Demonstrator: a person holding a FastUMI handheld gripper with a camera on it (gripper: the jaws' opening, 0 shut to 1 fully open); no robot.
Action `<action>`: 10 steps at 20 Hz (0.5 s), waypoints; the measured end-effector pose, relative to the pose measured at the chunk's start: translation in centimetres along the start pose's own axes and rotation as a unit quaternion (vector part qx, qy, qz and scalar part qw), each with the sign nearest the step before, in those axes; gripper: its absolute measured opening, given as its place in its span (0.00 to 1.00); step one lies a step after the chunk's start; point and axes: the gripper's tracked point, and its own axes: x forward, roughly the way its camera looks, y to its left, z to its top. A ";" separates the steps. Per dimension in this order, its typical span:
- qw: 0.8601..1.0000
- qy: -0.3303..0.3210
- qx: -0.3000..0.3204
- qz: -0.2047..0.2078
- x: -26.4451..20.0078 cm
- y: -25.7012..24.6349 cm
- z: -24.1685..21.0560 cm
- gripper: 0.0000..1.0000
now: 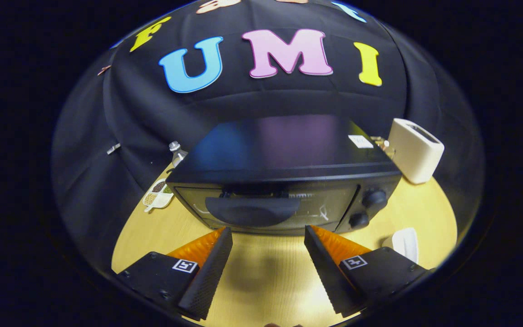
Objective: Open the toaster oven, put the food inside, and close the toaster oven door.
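A black toaster oven (284,181) with a dark tinted door and black knobs (374,198) stands on a pale yellow wood-grain tabletop (266,272); toward the tabletop's back right corner sits a cream-white toaster (415,151) (its slot darker), and near the right edge lies a white dish (405,243)

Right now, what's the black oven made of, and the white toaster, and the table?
The toaster oven looks like black painted metal: its flat top gives a soft sheen. Its door seems dark glass, since you can see through it. The white toaster looks like smooth matte plastic, perhaps. The table shows pale wood grain, maybe laminate. The gripper is open, holding nothing.
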 end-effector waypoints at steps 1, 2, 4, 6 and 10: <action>1.000 -0.019 -0.009 0.003 -0.6 0.5 1.5 0.99; 0.999 -0.037 -0.015 0.004 -1.4 0.8 2.8 0.99; 0.998 -0.066 -0.020 -0.002 -3.5 0.7 4.4 0.99; 0.995 -0.097 -0.022 -0.011 -6.5 0.4 6.1 0.99; 0.986 -0.163 -0.022 -0.030 -12.0 -1.6 9.7 0.99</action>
